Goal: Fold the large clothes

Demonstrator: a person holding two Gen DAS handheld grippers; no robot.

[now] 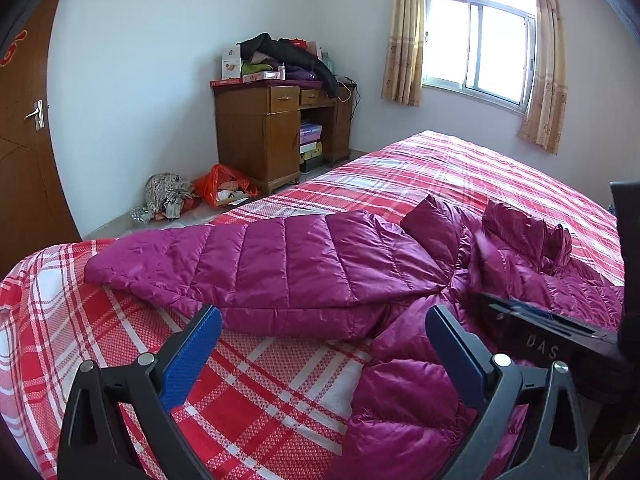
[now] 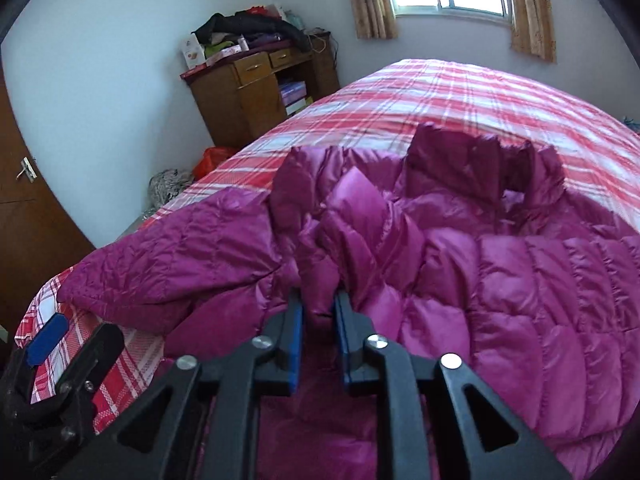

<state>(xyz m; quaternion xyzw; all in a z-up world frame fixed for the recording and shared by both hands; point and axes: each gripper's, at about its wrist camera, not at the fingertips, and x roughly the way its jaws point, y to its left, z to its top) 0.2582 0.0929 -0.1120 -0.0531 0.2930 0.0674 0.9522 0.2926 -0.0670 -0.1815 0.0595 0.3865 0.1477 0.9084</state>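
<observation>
Magenta down jacket (image 2: 500,280) lies spread on plaid bed (image 1: 460,168), sleeve (image 1: 260,264) stretched toward its edge for folding. Right gripper (image 2: 319,316) fingers narrow, a fabric fold between them; whether they clamp it, cannot tell. Left gripper (image 1: 324,320) wide apart, empty, beside hem. Orange plastic bag (image 1: 224,186) on floor holds unclear items.

Pale raised letters "D A S" on the black body of the right tool (image 1: 541,343), just right of the purple jacket (image 1: 280,264), red character decoration on the brown door (image 1: 24,128) cut off and unreadable, box labels too small
</observation>
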